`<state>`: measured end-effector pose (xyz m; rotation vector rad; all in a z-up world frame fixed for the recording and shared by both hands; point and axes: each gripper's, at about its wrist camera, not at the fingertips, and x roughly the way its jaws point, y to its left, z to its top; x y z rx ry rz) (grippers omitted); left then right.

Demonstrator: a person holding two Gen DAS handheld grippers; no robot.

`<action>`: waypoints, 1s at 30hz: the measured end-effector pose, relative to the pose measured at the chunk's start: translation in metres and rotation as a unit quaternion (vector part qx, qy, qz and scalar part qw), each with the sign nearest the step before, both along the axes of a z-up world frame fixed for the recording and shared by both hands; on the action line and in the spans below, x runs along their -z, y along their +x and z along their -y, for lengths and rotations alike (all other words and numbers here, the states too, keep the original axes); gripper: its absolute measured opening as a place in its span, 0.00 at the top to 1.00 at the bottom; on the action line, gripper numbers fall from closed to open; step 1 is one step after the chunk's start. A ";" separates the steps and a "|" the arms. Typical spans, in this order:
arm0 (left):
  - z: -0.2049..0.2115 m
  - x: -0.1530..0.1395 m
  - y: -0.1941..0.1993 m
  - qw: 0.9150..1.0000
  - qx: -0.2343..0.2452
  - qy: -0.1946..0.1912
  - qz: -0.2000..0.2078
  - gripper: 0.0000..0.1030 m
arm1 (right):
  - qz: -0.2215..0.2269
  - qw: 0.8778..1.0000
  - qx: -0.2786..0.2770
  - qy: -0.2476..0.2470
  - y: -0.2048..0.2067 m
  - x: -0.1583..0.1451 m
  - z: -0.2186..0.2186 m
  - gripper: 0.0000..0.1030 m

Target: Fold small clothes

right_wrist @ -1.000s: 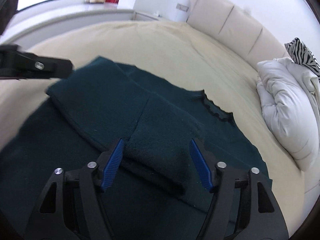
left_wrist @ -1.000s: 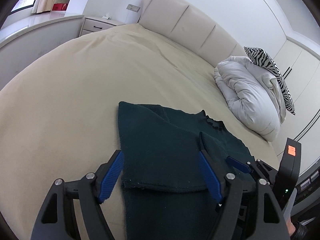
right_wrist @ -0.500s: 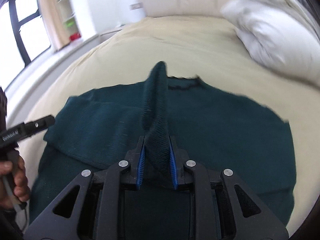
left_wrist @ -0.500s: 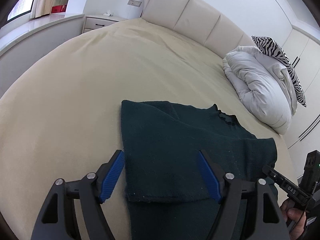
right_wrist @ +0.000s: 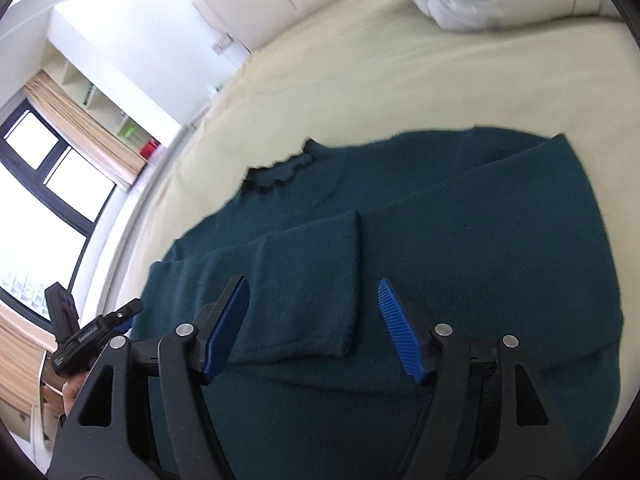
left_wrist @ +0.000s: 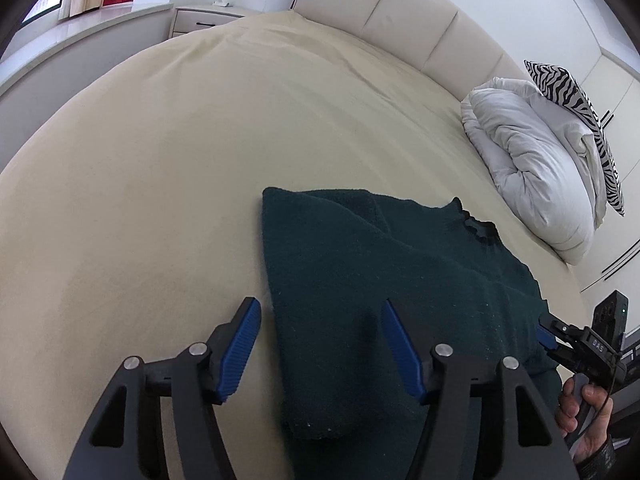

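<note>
A dark green knit sweater point(left_wrist: 380, 276) lies flat on the cream bed, its ruffled collar point(left_wrist: 476, 228) toward the headboard. In the right wrist view the sweater point(right_wrist: 460, 240) has one sleeve point(right_wrist: 304, 292) folded across its body, and its collar point(right_wrist: 280, 172) points away. My left gripper point(left_wrist: 320, 348) is open and empty, low over the sweater's left edge. My right gripper point(right_wrist: 312, 328) is open and empty, just above the folded sleeve's cuff. The right gripper also shows at the right edge of the left wrist view point(left_wrist: 576, 344), and the left gripper at the lower left of the right wrist view point(right_wrist: 92, 332).
The cream bed point(left_wrist: 180, 160) stretches far to the left and ahead. A white duvet point(left_wrist: 532, 164) with a zebra pillow point(left_wrist: 580, 112) lies by the padded headboard point(left_wrist: 400, 20). A nightstand point(left_wrist: 208, 20) stands at the back left. A window point(right_wrist: 44, 184) is left of the bed.
My right gripper, shut on the lifted sleeve half a second ago, has let it go and opened; the sleeve now lies flat across the body. The left gripper stayed open, shifting slightly.
</note>
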<state>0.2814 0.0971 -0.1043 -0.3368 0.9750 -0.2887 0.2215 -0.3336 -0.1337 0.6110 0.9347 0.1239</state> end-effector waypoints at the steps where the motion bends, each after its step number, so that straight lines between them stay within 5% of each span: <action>1: 0.000 0.000 0.001 1.000 0.004 0.000 -0.001 0.40 | -0.008 1.000 -0.003 0.005 0.009 0.004 0.001 0.37; 5: -0.004 0.003 0.011 1.000 0.004 -0.001 -0.009 0.54 | -0.028 0.998 -0.006 -0.048 0.030 0.008 -0.008 0.77; 8: -0.009 0.004 0.017 1.000 -0.001 -0.004 -0.013 0.64 | -0.018 0.997 -0.003 -0.076 0.031 -0.001 -0.013 0.93; 14: -0.009 0.005 0.021 1.000 -0.002 0.002 -0.013 0.66 | 0.038 0.996 0.005 -0.083 0.005 -0.032 -0.014 0.94; 22: -0.005 0.004 0.032 1.000 -0.003 0.014 -0.009 0.63 | 0.013 0.998 0.028 -0.057 -0.014 -0.019 0.016 0.94; 30: -0.007 0.004 0.040 1.000 0.009 0.019 -0.014 0.63 | 0.037 0.997 0.020 -0.070 -0.001 -0.028 0.011 0.94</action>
